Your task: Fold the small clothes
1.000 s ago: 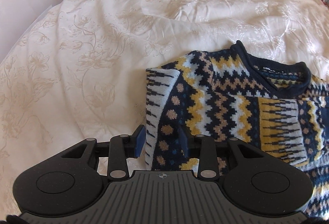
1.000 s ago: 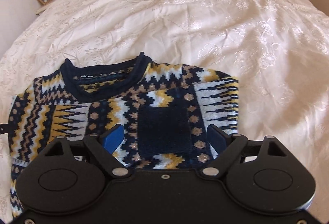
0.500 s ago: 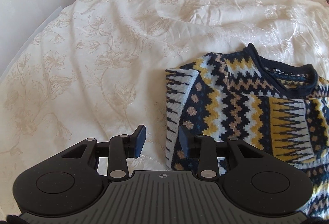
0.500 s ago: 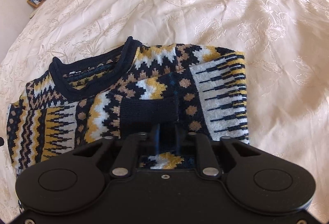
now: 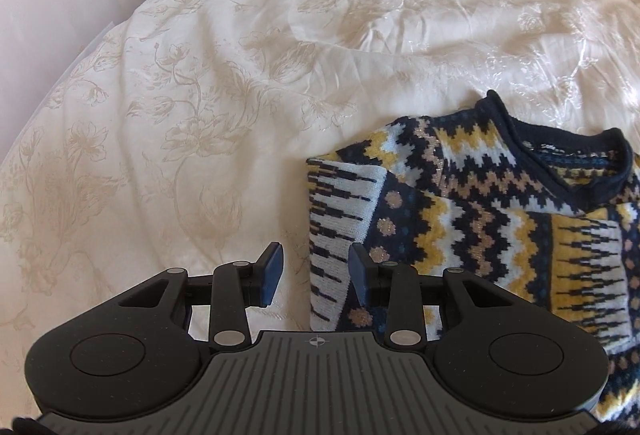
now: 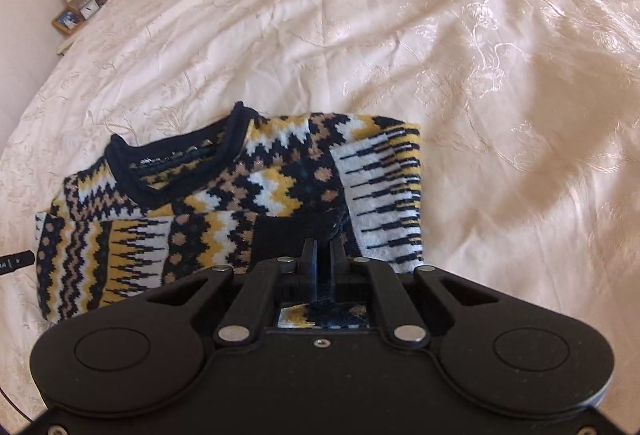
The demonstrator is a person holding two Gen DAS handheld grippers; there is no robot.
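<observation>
In the left wrist view, the left gripper (image 5: 314,277) hangs at lower centre with its jaws spread and empty, straddling the striped left edge of the patterned knit sweater (image 5: 472,219), which lies partly folded on the cream floral bedspread (image 5: 200,83) at right of frame, apparently lined up to take that edge. In the right wrist view, the right gripper (image 6: 323,253), low at centre, has its jaws pressed nearly together, pinching the sweater's dark lower fabric, likely to lift the hem toward the navy collar (image 6: 132,175) at middle left.
</observation>
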